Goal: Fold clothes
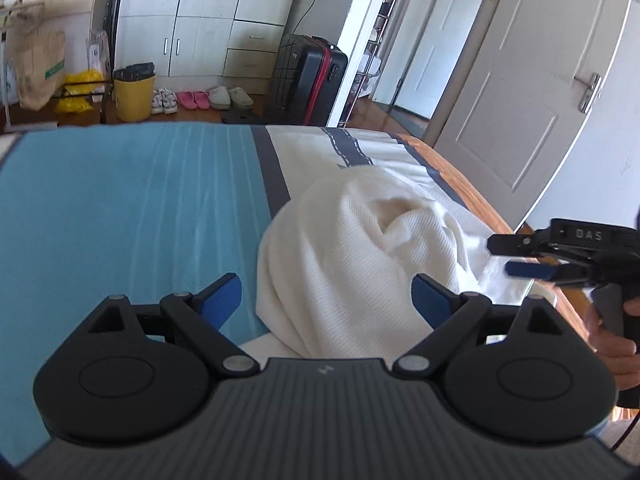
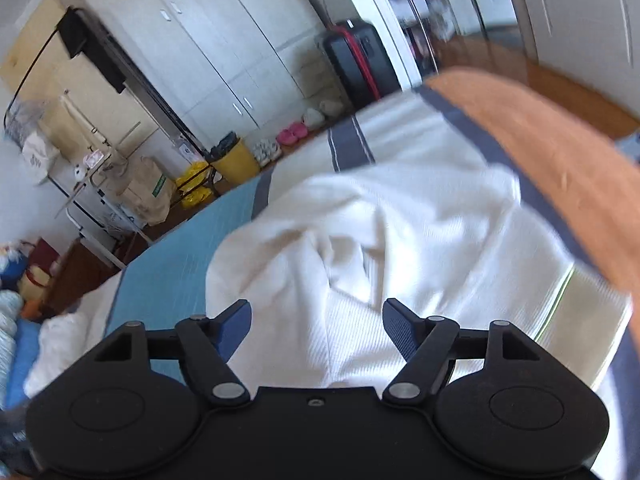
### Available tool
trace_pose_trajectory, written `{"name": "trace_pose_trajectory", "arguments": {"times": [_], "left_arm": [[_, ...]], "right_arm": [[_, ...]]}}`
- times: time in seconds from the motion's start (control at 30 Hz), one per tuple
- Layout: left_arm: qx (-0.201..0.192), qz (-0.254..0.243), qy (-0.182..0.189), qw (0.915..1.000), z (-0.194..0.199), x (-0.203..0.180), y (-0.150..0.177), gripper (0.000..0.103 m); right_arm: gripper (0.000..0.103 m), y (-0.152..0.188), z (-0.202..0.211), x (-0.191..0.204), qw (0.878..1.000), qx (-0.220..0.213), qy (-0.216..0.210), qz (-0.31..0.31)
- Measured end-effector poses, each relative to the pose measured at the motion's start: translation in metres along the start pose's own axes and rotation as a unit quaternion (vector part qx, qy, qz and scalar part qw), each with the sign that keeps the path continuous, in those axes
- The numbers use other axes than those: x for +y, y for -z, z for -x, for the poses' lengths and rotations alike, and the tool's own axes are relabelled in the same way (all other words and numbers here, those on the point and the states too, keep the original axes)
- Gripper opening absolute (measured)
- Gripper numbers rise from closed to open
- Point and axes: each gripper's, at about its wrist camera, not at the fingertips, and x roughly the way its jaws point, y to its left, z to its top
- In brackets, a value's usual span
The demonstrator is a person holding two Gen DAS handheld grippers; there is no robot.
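Jaws spread wide and empty on both the left gripper [image 1: 326,298] and right gripper [image 2: 316,322]. The crumpled white garment [image 1: 352,248] lies on the bed [image 1: 120,208], just beyond both grippers' fingertips.

A home bedroom: a bed [image 1: 120,200] with a blue and white striped sheet, a white wardrobe [image 1: 200,20] along the wall, a black suitcase [image 1: 308,80] beside it, slippers [image 1: 230,98] and shoes lined on the wooden floor, and a yellow bin [image 1: 134,96].
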Motion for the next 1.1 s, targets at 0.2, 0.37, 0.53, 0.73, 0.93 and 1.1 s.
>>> {"name": "trace_pose_trajectory", "arguments": {"times": [0.2,0.37,0.53,0.73,0.93,1.1], "left_arm": [[0.014,-0.031,-0.037,0.9987,-0.010,0.003,0.016,0.092],[-0.017,-0.057,-0.056,0.9967,-0.007,0.004,0.020,0.092],[-0.050,-0.047,-0.093,0.9932,-0.003,0.011,0.023,0.090],[-0.097,-0.065,-0.078,0.9901,0.010,0.005,0.031,0.093],[-0.073,-0.080,-0.046,0.9930,0.014,-0.005,0.027,0.092],[-0.074,-0.141,-0.001,0.9872,0.018,-0.029,0.026,0.088]], "right_arm": [[0.077,0.018,-0.013,-0.017,0.999,0.037,-0.021,-0.006],[0.077,0.024,-0.036,-0.017,0.999,0.020,0.040,0.031],[0.079,0.033,-0.044,-0.001,0.995,0.040,0.054,0.073],[0.057,0.047,-0.051,0.023,0.986,0.044,0.072,0.143],[0.015,0.050,-0.033,0.040,0.976,0.021,0.106,0.190],[0.015,0.043,0.010,0.045,0.984,0.003,-0.007,0.180]]}}
